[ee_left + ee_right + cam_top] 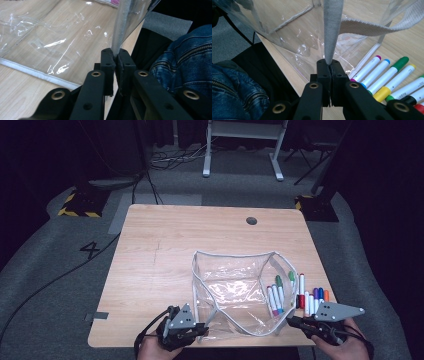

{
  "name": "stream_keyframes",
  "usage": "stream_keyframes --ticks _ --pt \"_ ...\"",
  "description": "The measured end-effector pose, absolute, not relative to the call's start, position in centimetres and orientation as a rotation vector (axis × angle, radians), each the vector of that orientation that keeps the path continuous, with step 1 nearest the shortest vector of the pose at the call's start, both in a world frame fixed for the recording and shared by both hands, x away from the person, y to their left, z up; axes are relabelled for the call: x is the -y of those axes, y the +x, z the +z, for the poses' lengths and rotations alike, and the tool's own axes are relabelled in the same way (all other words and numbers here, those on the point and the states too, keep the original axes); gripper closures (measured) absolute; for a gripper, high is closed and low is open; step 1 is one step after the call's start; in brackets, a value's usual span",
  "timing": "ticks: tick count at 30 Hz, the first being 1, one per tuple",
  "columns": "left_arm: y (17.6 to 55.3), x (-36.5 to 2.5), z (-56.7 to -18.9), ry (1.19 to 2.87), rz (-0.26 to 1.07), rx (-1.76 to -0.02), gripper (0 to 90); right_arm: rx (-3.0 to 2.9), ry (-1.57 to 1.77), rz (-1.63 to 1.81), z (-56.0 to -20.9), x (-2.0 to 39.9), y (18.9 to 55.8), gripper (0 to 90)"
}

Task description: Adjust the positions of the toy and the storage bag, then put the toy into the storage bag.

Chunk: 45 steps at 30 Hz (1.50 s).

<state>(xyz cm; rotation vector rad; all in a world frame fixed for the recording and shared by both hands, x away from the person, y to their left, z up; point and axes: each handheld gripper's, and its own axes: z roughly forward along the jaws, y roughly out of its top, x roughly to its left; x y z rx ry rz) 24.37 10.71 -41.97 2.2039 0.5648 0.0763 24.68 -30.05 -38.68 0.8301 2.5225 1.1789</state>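
Down at the left of the high view: left gripper (200, 330), black, with a grey three-cornered plate on top, clenched tight on the grey cloth edge of the big see-through plastic bag (235, 290). Same bite up close in the left gripper view (117, 56): grey trim (122, 27) squeezed flat between the two black pads, clear plastic rising above it.

In the middle, on the light wooden table (165, 250) near the front edge: the bag itself, mouth up and held wide between both hands. Probably very light. Soft and floppy, with shiny walls full of creases. Likely slippery on the clear parts, so best to grab the woven grey trim, not the bare plastic. Not easy to break, though a hard tug might bend it out of shape or pull the edge free. Gentle, even pulls from both sides looks like the safe way to keep the mouth open.

Just right of the bag: a row of white marker pens with coloured caps (310, 295), lying flat, some touching its side.

Far right: right gripper (292, 322), also clamped shut, biting a grey woven strap (332, 30) of the bag in the right gripper view (329, 62), pens (387, 77) close beside.
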Motion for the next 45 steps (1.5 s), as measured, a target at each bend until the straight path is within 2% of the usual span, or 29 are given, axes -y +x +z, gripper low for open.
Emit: stream_keyframes --ticks 1,2,3,4,6,7,8,11,15,17,28,34,39,43,45 --pt "24.4 -10.8 -41.9 2.197 0.071 -0.568 80.3 -2.521 0.838 1.182 -38.7 30.2 24.6 88.1" --pt "24.5 -10.9 -41.8 2.184 0.07 -0.577 69.4 -2.524 0.836 1.187 -38.7 30.3 24.6 87.0" --pt "24.5 -11.2 -41.7 2.177 0.076 -0.598 64.7 -2.53 0.837 1.189 -38.7 30.4 24.6 84.8" --pt "24.6 -11.5 -41.5 2.168 0.073 -0.614 64.7 -2.53 0.837 1.189 -38.7 30.4 24.6 84.8" --pt "24.8 -12.3 -41.3 2.146 0.082 -0.639 57.8 -2.533 0.834 1.192 -38.5 30.6 24.9 76.2" --pt "25.0 -12.9 -41.2 2.134 0.079 -0.661 50.6 -2.535 0.834 1.183 -38.2 30.8 25.0 68.3" --pt "25.0 -12.9 -41.2 2.134 0.079 -0.661 48.7 -2.545 0.833 1.176 -38.1 31.0 25.1 63.8" --pt "25.2 -13.7 -40.9 2.109 0.115 -0.677 44.8 -2.578 0.84 1.143 -37.8 31.6 25.3 60.9" --pt "26.0 -15.0 -40.3 2.094 0.206 -0.719 41.8 -2.568 0.87 1.123 -37.5 32.4 25.3 59.3" --pt "27.2 -15.9 -40.4 2.096 0.276 -0.799 39.6 -2.541 0.905 1.114 -37.2 33.4 25.4 58.9" --pt "32.1 -18.7 -43.5 2.126 0.369 -1.038 32.6 -2.352 1.071 1.06 -36.9 37.1 26.9 52.5" --pt "33.6 -19.5 -46.3 2.204 0.367 -1.14 26.5 -2.268 1.252 0.954 -39.6 40.4 29.1 47.3" --pt "34.3 -19.6 -48.7 2.286 0.381 -1.208 25.8 -2.242 1.372 0.821 -42.0 42.9 30.7 45.9" --pt "34.5 -20.3 -49.3 2.202 0.351 -1.192 25.5 -2.241 1.442 0.753 -43.5 44.2 31.4 45.5" --pt "34.5 -20.4 -49.5 2.203 0.382 -1.172 25.5 -2.239 1.502 0.71 -44.9 45.1 31.8 45.7"
